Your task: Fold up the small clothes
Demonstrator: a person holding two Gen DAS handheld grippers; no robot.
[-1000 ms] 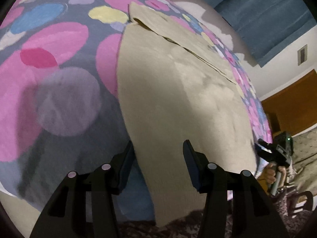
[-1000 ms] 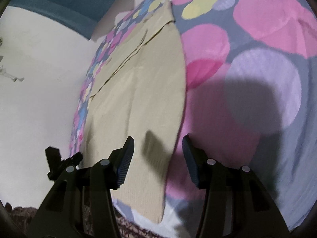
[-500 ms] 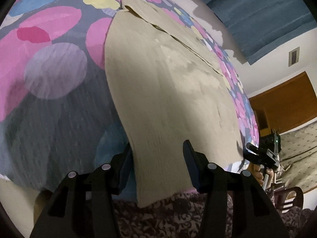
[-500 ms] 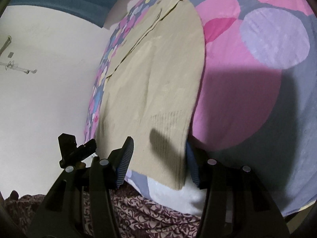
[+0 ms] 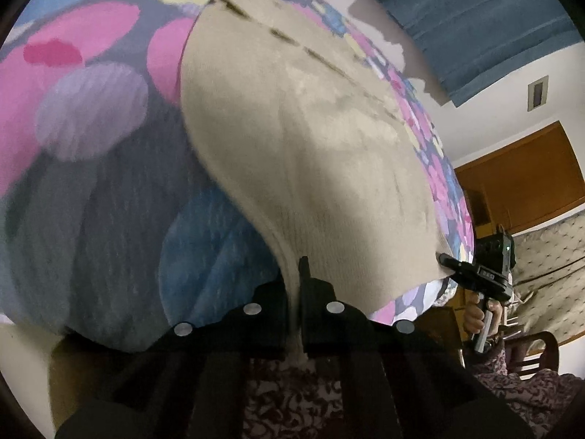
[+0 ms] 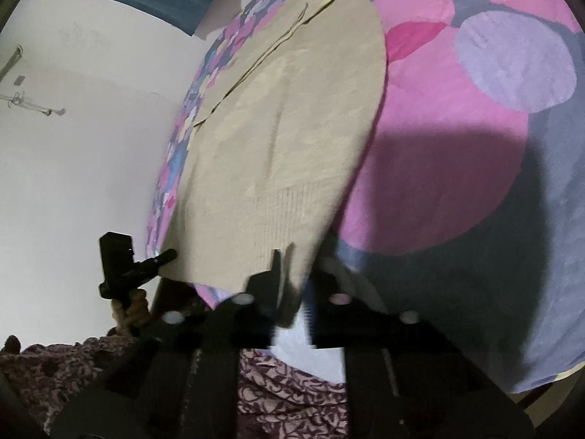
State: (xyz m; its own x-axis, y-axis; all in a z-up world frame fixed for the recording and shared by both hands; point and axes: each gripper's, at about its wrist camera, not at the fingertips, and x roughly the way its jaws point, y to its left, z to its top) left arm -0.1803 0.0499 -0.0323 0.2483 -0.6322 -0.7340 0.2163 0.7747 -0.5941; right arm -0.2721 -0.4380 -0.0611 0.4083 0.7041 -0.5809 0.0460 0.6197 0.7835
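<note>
Beige knit top [image 5: 310,153] lay flat on the spotted bedspread [image 5: 84,117], hem at the near edge of the bed. Left gripper [image 5: 294,285] jaws had just closed, clamped on the hem's left corner, fabric pinched between them. Right gripper [image 6: 292,285] jaws had just closed too, pinching the hem's right corner. Person's patterned sleeve [image 6: 65,366] showed below.

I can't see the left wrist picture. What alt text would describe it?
The left gripper, seen from just behind its two dark fingers, has just closed on the near hem corner of a beige knitted garment lying flat on a bedspread patterned with pink, lilac and blue circles. At far right, a hand holds the right gripper at the hem's other corner.
</note>
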